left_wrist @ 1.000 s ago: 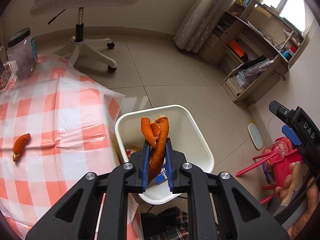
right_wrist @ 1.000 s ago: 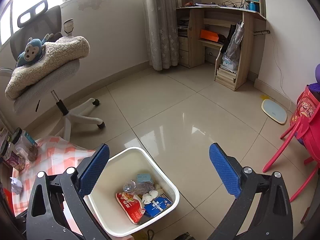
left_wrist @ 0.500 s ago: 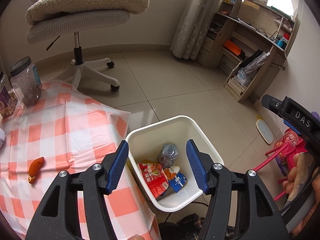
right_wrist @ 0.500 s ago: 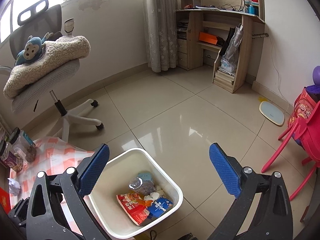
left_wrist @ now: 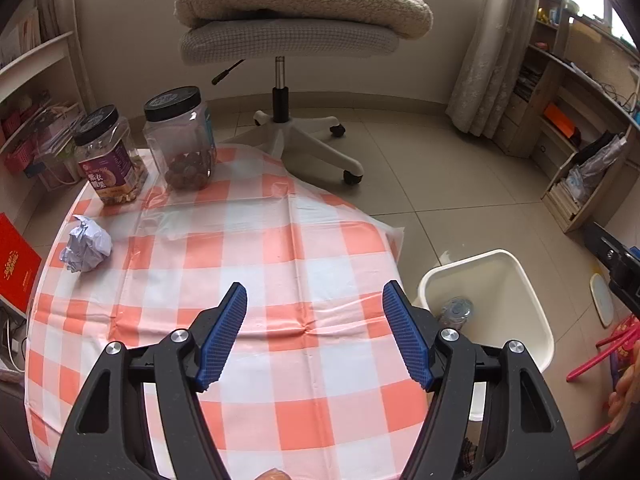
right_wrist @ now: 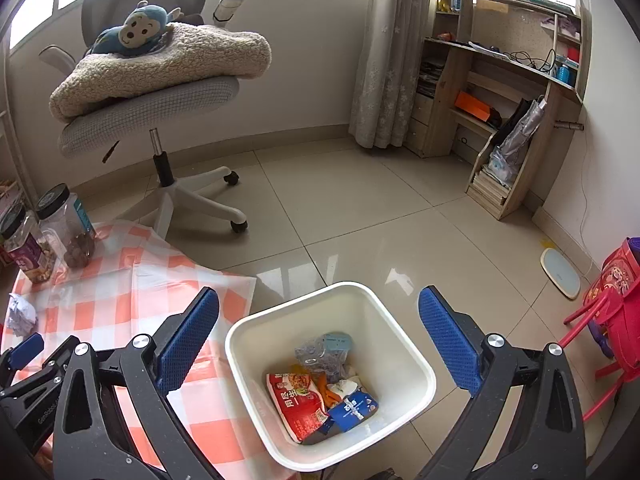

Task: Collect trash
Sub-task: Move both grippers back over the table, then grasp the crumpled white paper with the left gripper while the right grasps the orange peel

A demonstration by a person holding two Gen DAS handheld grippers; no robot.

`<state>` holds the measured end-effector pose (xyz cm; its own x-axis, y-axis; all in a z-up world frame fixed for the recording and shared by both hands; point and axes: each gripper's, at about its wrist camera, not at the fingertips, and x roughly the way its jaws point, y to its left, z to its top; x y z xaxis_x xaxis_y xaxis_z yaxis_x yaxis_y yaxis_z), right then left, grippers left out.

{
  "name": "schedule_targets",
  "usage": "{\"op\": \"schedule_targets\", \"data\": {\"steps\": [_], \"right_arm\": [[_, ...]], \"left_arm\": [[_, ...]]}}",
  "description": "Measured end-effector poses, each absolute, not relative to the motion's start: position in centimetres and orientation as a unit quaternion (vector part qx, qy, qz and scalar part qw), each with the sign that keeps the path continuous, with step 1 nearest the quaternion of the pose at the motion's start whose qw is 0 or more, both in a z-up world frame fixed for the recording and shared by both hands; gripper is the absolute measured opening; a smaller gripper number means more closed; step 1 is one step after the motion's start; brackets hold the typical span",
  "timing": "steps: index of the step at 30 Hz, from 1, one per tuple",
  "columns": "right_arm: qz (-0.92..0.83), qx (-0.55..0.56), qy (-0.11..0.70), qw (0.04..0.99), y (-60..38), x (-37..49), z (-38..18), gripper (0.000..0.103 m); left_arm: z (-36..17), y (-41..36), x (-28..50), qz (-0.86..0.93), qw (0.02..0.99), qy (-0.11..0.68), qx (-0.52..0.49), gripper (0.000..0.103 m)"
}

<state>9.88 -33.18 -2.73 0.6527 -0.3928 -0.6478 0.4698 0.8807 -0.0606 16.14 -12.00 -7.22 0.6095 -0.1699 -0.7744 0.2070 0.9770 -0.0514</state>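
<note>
On the far left of the checked table (left_wrist: 280,248), a crumpled paper ball (left_wrist: 85,245) lies loose, near two black-lidded jars (left_wrist: 178,138) standing at the table's back edge. Beside the table's right edge, on the tiled floor, stands a white bin (right_wrist: 404,360); inside it lie a red snack packet (right_wrist: 296,400), a blue packet (right_wrist: 354,408), orange peel (right_wrist: 320,388) and a crushed clear bottle (right_wrist: 324,354). Left tool (left_wrist: 314,340): fingers spread wide, nothing between them, held above the cloth with the paper ball well off to its left. Right tool (right_wrist: 318,344): also spread wide and holding nothing, poised directly over the bin's opening. Behind the table, an office chair (right_wrist: 160,92) carries a folded fleece blanket and a blue monkey toy (right_wrist: 132,34). A wooden desk unit (right_wrist: 516,92) stands against the far wall by the curtain.
</note>
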Motion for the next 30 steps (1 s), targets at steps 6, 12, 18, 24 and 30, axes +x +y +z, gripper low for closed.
{"op": "schedule_targets", "data": {"steps": [6,12,18,24,30], "right_arm": [[-0.189,0.039,0.362,0.912,-28.1,12.3,-3.7,0.096],[-0.138,0.045,0.392,0.909,-23.2,15.0,-5.4,0.096],[-0.092,0.058,0.433,0.895,-17.8,18.1,-9.1,0.096],[-0.054,0.121,0.498,0.857,-13.7,20.5,-14.8,0.096],[-0.04,0.143,0.528,0.836,-10.9,22.2,-17.8,0.096]], "left_arm": [[-8.9,-4.2,19.5,-0.019,0.893,0.449,0.018,0.069],[-10.4,4.6,23.5,0.069,0.889,0.453,0.011,0.074],[-11.6,12.1,27.5,0.125,0.884,0.45,-0.028,0.08],[-13.8,14.2,31.6,0.138,0.879,0.455,0.005,0.08],[-17.1,15.8,34.7,0.123,0.865,0.486,0.001,0.082]]}}
